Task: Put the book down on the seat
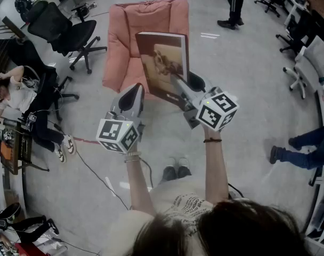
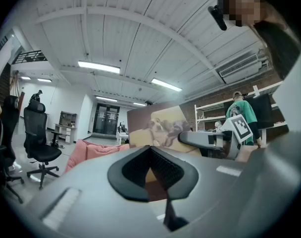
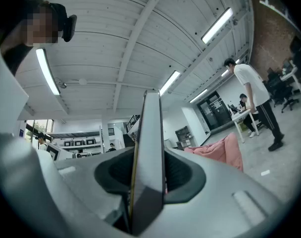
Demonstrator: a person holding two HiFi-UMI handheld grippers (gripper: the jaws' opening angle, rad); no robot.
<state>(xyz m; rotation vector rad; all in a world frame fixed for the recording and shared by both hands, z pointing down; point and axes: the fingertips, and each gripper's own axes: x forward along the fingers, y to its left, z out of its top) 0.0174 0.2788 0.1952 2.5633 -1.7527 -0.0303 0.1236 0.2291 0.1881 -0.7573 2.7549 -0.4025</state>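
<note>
A large book [image 1: 162, 63] with a brown cover showing a dog stands upright in the air, in front of and above the pink cushioned seat [image 1: 124, 36]. My right gripper [image 1: 180, 84] is shut on the book's lower right part. In the right gripper view the book's edge [image 3: 148, 148] rises between the pads, with the seat [image 3: 220, 148] beyond to the right. My left gripper [image 1: 134, 92] hovers just left of the book, shut and holding nothing. The left gripper view shows the book's cover [image 2: 160, 125] ahead, the seat [image 2: 91, 150] to its left and the right gripper [image 2: 210, 139] on the book.
Black office chairs [image 1: 66, 28] stand left of the seat, near a person sitting [image 1: 18, 95]. White chairs [image 1: 311, 63] and a person's legs [image 1: 306, 148] are at the right. Another person stands at the far side [image 1: 234, 4]. A cable [image 1: 98, 175] runs across the floor.
</note>
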